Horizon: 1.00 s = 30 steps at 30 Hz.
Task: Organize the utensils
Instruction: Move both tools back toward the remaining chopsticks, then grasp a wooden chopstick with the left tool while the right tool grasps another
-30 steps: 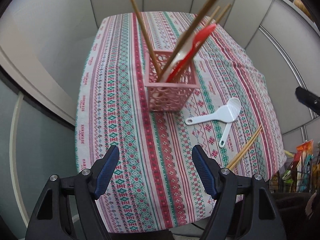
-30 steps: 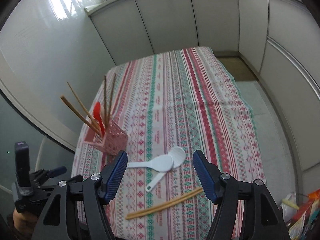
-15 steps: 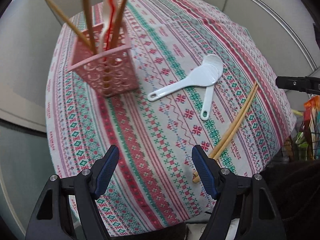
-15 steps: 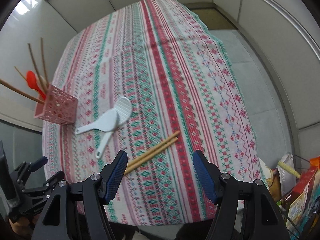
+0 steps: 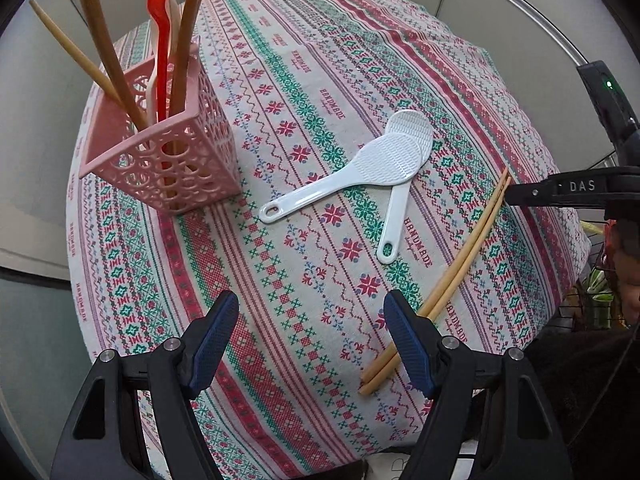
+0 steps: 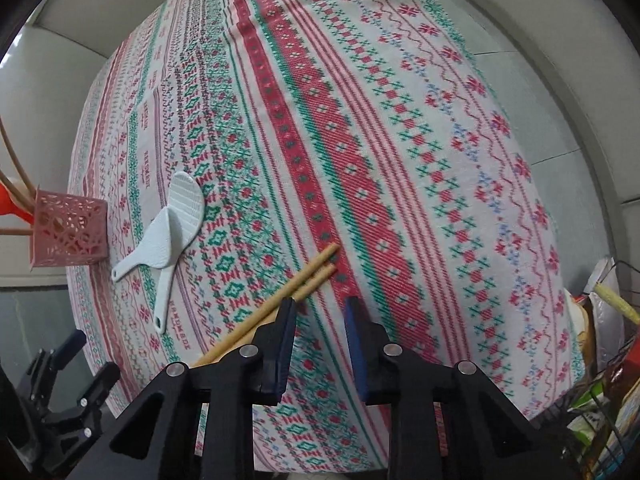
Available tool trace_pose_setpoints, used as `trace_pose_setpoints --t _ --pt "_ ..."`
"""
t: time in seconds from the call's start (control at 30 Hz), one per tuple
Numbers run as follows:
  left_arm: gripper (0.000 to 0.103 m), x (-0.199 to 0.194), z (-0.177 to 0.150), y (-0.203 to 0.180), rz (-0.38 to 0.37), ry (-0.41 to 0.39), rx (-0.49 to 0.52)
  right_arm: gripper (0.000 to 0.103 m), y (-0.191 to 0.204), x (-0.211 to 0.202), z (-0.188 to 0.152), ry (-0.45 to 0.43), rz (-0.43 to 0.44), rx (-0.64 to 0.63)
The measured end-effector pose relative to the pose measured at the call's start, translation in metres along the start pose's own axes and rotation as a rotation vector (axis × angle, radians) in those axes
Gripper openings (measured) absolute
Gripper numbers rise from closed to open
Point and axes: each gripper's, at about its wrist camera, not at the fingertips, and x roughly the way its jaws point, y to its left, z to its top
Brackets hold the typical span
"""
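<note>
My left gripper [image 5: 310,340]: matte black triangular-cutout arms, silver screw heads at the pivots, ribbed dark-blue pads [image 5: 408,340]. My right gripper [image 6: 320,328] is the same build; from the left camera its black side reads "DAS" in white, with a small green light.

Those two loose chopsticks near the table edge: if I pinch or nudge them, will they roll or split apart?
The chopsticks look thin, stiff and probably light, lying side by side on the tablecloth. A nudge would likely separate them; whether they roll is hard to say, though the woven cloth should damp it. The right gripper sits beside them, not around them, so a pinch here would likely miss both.
</note>
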Motion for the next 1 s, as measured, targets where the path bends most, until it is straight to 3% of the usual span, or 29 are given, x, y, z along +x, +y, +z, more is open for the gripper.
trace_pose_setpoints --t 0.23,0.57,0.67,0.87,1.0 --pt "0.077 0.0 -0.001 0.002 -0.004 0.0 -0.001 0.023 0.017 0.006 0.001 0.007 -0.092 -0.017" --pt "0.077 0.0 -0.002 0.006 -0.003 0.0 -0.005 0.022 0.032 0.011 0.006 -0.002 -0.129 0.011" --pt "0.077 0.0 -0.001 0.003 -0.003 0.001 0.001 0.02 0.035 0.015 0.009 0.033 -0.065 0.048" --pt "0.077 0.002 0.002 -0.003 -0.005 0.005 0.01 0.011 0.025 0.014 0.014 0.035 -0.028 0.126" --pt "0.077 0.003 0.003 -0.009 -0.001 0.003 0.022 0.01 0.024 0.014 0.021 0.037 -0.032 0.17"
